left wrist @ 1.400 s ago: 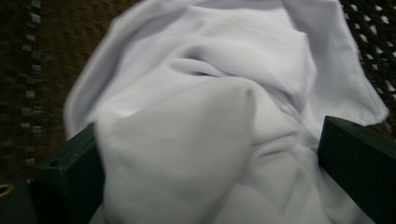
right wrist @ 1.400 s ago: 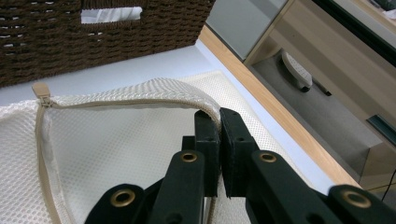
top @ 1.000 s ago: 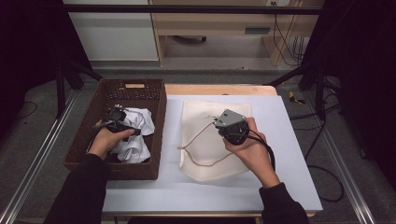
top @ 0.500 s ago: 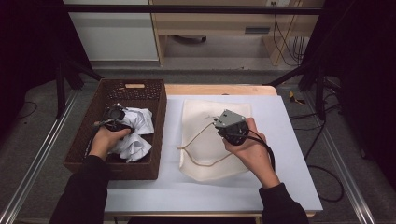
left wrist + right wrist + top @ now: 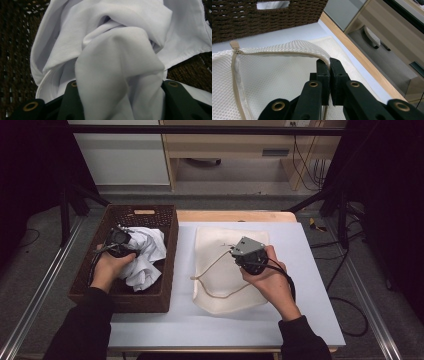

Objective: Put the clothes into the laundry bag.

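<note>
- We see the left gripper down in the brown woven basket at the left of the tabletop, its jaws just having been closing on the crumpled white cloth.
- In the left gripper view a thick fold of that white cloth stands between the two black jaws, which press against it from both sides; the rest of the cloth bunches up beyond them over the basket's weave.
- We see the right gripper over the cream mesh bag, which lies flat on the tabletop just beside the basket.
- In the right gripper view the jaws are pinched narrow on the bag's zipped edge, lifting it so the mouth gapes; the zip pull sits at the far left end.
- A tan drawstring loops across the bag.
</note>
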`<state>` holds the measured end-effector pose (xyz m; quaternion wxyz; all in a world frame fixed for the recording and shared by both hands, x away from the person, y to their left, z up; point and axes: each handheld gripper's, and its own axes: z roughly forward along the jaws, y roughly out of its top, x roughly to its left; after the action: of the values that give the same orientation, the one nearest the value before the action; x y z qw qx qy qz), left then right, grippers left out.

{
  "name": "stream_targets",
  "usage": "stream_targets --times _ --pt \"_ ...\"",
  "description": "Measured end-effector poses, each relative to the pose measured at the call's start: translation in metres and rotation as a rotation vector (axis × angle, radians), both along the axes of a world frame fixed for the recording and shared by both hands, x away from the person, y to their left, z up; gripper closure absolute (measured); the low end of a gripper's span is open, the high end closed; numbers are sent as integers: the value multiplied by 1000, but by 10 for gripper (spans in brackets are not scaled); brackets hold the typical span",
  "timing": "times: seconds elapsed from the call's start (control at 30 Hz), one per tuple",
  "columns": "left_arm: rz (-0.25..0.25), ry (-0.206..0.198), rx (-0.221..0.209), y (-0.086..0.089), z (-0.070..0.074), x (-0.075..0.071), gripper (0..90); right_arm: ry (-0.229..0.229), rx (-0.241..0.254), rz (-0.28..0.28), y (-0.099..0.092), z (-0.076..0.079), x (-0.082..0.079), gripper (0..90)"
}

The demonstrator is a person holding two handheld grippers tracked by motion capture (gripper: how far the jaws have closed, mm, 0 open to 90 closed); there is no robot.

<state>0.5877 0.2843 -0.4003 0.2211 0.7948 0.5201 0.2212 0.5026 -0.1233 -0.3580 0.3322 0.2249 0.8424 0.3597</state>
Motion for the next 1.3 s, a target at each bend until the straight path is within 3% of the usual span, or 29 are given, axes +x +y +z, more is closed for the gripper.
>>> stream_targets --times 0.43,0.67,0.87,1.03,1.3 --pt "-12 -123 -39 9 43 -16 569 15 2 -4 -2 0 1 872" --pt "-33 -195 -59 11 77 -30 568 54 20 7 -7 2 5 873" --pt "-49 -225 -66 6 91 -34 567 95 26 25 -11 5 12 874" --pt "-64 -231 -82 1 94 -36 566 138 35 45 -14 6 18 875" --pt "-96 -246 -79 -7 100 -44 566 161 20 57 -16 7 21 874"
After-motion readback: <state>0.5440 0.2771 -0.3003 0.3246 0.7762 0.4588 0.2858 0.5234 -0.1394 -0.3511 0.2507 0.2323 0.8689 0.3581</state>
